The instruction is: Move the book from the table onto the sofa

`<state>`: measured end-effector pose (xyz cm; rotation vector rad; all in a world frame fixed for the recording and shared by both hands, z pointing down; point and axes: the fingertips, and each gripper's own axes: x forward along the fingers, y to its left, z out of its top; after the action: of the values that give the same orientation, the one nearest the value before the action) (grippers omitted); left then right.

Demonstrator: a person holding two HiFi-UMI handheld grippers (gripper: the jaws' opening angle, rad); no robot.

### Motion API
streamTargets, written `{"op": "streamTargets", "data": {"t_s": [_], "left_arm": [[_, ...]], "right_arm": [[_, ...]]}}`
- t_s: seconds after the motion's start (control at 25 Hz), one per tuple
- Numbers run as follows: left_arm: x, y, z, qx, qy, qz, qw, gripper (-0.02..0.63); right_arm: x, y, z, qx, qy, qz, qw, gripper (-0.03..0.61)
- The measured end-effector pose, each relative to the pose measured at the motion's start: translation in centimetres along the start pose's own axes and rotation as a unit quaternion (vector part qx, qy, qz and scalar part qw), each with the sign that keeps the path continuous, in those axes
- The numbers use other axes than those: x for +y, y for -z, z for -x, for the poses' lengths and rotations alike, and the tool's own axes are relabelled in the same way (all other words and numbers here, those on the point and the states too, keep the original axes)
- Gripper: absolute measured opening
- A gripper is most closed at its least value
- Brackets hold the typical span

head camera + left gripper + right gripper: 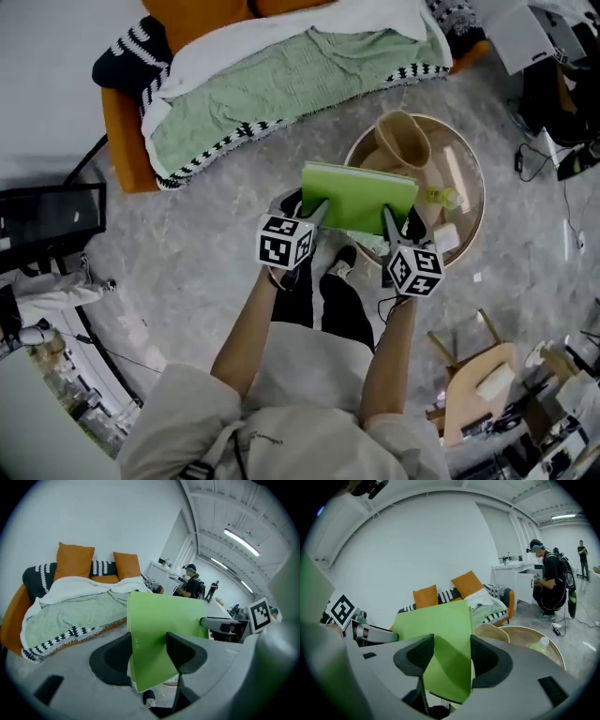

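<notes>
I see a green book (361, 195) held up between my two grippers, roughly flat. In the head view it sits over the near left rim of the round wooden bench (473, 202).

The left gripper (314, 214) is clenched on the book's near left corner. In the left gripper view, its two dark jaws press on either face of the green cover. The right gripper (389, 225) is likewise clamped on the near right corner, and the right gripper view shows the cover pinched between its jaws.

On the bench behind the book stand a beige tub (403, 141) and a small clear bottle (441, 197) with yellowish liquid.

The orange sofa (127, 141) lies beyond the bench, apart from the book, at the upper left of the head view. A pale green blanket (272, 84) with a black-and-white patterned edge is draped over its seat. Two orange cushions (75, 559) lean against its back.

The floor (216, 225) is grey marbled stone.
</notes>
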<state>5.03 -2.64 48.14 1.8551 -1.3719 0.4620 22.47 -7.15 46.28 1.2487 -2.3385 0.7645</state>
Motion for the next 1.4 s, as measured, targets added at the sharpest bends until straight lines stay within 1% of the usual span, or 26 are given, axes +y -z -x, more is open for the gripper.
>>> {"op": "streamTargets", "data": {"t_s": [0.12,0.24,0.36,0.48,0.6,0.76,0.88,0.96,1.08,1.24,1.4], "left_arm": [[0.9,-0.2,3.7,-0.031,-0.031,0.025,0.9987,0.227],[2.0,-0.2,7.5,-0.065,-0.074,0.049,0.9939,0.227],[2.6,0.6,10.8,-0.084,-0.098,0.071,0.9890,0.227],[2.7,0.6,13.3,-0.102,-0.102,0.080,0.9863,0.227],[2.6,-0.1,15.0,-0.119,-0.101,0.078,0.9846,0.227],[2.1,-1.6,15.5,-0.137,-0.090,0.074,0.9836,0.227],[3.1,-2.4,15.3,-0.145,-0.085,0.083,0.9824,0.227],[4.7,-2.7,15.3,-0.149,-0.089,0.089,0.9808,0.227],[8.5,-3.2,16.2,-0.152,-0.102,0.100,0.9780,0.227],[13.9,-4.1,18.7,-0.148,-0.106,0.099,0.9782,0.227],[18.9,-5.6,20.5,-0.149,-0.110,0.096,0.9780,0.227]], "right_arm": [[3.0,-1.4,0.1,0.000,-0.039,0.021,0.999,0.235],[6.1,-2.3,-0.1,0.005,-0.083,0.032,0.996,0.235],[9.2,-2.7,0.7,0.009,-0.108,0.053,0.993,0.235],[11.3,-3.6,1.9,0.005,-0.119,0.074,0.990,0.235],[12.6,-4.8,2.9,-0.004,-0.124,0.091,0.988,0.235],[12.8,-6.7,3.8,-0.014,-0.116,0.106,0.987,0.235],[13.4,-7.8,2.8,-0.013,-0.109,0.115,0.987,0.235],[14.5,-8.0,1.5,-0.010,-0.104,0.116,0.988,0.235],[17.6,-8.3,-1.2,-0.007,-0.100,0.119,0.988,0.235],[22.8,-8.7,-4.4,-0.005,-0.113,0.118,0.987,0.235],[27.2,-9.8,-7.7,-0.009,-0.114,0.121,0.986,0.235]]}}
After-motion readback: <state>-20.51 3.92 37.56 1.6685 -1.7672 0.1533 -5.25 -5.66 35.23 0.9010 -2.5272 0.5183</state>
